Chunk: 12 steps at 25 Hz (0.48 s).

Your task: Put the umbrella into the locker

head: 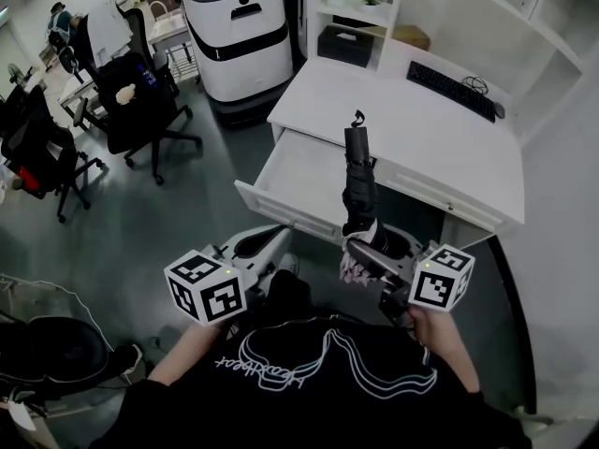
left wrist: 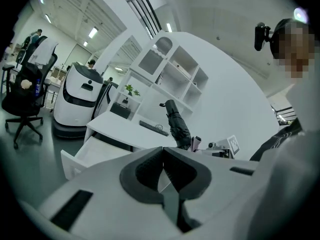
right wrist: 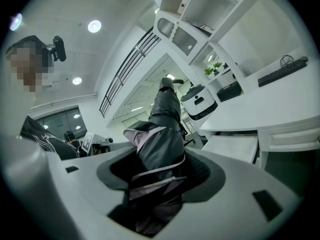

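Note:
A folded black umbrella (head: 359, 187) with a pinkish lining stands nearly upright, its handle end up, over the front edge of the white desk (head: 440, 134). My right gripper (head: 372, 258) is shut on its lower end, and in the right gripper view the umbrella (right wrist: 162, 129) fills the gap between the jaws. The desk's drawer (head: 301, 178) is pulled open, just left of the umbrella. My left gripper (head: 265, 244) hovers to the left of the right one, in front of the drawer, shut with nothing in it. From the left gripper view the umbrella (left wrist: 177, 125) and the drawer (left wrist: 87, 151) are both ahead.
A keyboard (head: 451, 90) lies on the desk's far side under white shelves (head: 360, 12). A large white machine (head: 236, 31) stands left of the desk. Black office chairs (head: 140, 101) sit further left on the grey floor.

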Tool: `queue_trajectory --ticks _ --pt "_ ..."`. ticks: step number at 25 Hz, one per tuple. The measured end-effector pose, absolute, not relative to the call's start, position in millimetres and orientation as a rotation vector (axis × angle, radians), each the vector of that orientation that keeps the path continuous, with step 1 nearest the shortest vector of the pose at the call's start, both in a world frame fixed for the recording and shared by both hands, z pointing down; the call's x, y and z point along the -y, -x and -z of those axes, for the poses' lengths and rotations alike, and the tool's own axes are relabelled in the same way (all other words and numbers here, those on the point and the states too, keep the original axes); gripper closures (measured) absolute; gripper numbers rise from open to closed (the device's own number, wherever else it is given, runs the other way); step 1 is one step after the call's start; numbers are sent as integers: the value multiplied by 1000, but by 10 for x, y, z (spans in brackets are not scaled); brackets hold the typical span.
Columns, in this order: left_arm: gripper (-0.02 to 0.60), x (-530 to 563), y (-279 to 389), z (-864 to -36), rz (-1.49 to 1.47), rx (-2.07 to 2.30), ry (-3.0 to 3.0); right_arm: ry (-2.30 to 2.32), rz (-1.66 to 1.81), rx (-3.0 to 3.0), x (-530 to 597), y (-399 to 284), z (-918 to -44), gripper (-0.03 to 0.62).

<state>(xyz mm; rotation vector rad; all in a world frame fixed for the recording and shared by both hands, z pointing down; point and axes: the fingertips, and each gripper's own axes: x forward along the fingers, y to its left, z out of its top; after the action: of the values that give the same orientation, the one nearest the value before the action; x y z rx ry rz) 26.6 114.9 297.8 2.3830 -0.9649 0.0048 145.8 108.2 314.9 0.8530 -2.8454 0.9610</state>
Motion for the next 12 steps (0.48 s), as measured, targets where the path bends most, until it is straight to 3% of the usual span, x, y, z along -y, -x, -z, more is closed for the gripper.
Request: queue_trajectory --ticks 12 --pt "577 -407 -102 -3318 -61 890 -2301 -907 -1048 2712 -356 -1295 -3511 329"
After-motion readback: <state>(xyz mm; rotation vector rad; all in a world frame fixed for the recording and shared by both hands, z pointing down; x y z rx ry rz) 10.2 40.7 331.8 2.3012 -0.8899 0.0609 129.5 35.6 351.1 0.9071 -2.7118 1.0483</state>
